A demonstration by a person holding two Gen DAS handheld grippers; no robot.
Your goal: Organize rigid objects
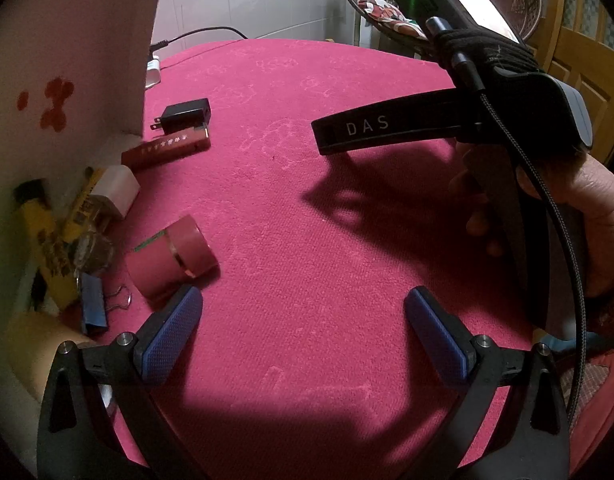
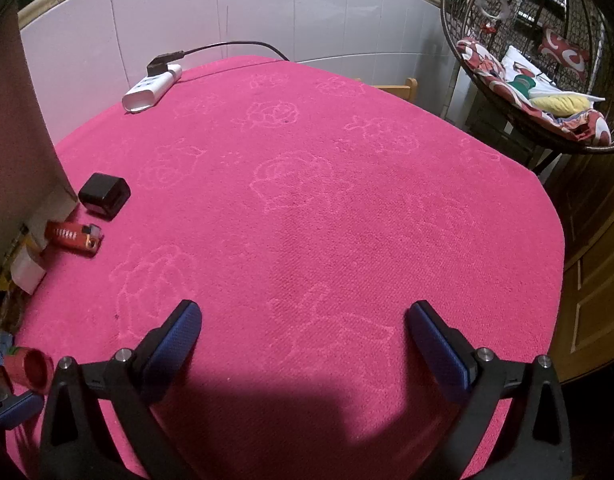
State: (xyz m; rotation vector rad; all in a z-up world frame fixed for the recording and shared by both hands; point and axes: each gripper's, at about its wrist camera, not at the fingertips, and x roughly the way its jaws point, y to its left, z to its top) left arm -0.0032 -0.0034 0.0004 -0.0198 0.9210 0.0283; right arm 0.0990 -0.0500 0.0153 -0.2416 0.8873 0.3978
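Observation:
Small objects lie at the left of the pink cloth: a black charger, a red lighter, a white block, a pink cylinder on its side, and a blue binder clip. My left gripper is open and empty, its left finger close beside the cylinder. My right gripper is open and empty over bare cloth; its body shows in the left wrist view.
A white box stands at the left edge, with yellow tubes and a small glass jar at its foot. A white power strip with a black cable lies at the table's far edge. A hanging chair is at the right.

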